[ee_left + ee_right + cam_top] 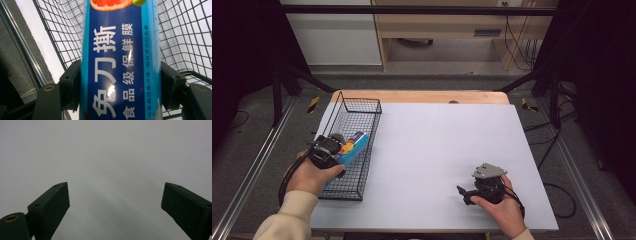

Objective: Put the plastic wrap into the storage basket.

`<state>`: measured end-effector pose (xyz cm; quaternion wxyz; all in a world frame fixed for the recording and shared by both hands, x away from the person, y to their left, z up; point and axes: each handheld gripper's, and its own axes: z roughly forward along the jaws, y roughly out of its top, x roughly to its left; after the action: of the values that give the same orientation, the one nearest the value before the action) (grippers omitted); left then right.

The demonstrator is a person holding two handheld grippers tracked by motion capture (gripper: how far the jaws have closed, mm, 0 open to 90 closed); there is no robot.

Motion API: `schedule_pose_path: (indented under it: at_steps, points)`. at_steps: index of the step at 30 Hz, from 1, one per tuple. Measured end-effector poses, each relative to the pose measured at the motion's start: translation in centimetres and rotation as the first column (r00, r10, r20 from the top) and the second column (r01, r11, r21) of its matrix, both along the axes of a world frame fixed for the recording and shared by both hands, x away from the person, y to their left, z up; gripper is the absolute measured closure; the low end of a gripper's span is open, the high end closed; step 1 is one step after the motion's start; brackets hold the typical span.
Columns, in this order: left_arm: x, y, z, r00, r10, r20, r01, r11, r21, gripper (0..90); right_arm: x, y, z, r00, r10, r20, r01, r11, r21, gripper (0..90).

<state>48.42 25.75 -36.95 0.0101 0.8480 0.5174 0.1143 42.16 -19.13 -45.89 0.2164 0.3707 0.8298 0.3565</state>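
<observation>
Here the left tool (333,148) clamps the box (120,60) over the basket (373,107) at the surface's left edge, seemingly to set it inside; right tool (467,194) rests apart.

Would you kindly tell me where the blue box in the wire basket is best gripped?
Across its narrow long sides near the lower end, from the basket's open top, as the left gripper does: the blue box is long and slim, so the jaws span it.

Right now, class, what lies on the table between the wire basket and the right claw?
Nothing: in the high view the white table is bare between the wire basket and the right claw, which stands open and empty.
</observation>
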Motion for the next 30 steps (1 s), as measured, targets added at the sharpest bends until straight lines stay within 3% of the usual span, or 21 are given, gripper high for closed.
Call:
schedule_pose_path:
  at_steps: [30]
  points:
    - [1.2, -0.1, -0.9, 0.9981, 0.014, -0.061, -0.014, 0.9999, -0.004, 31.7, 0.0, 0.1, -0.2, 0.9999, 0.005, -0.012, -0.005, 1.000, -0.006, 8.2]
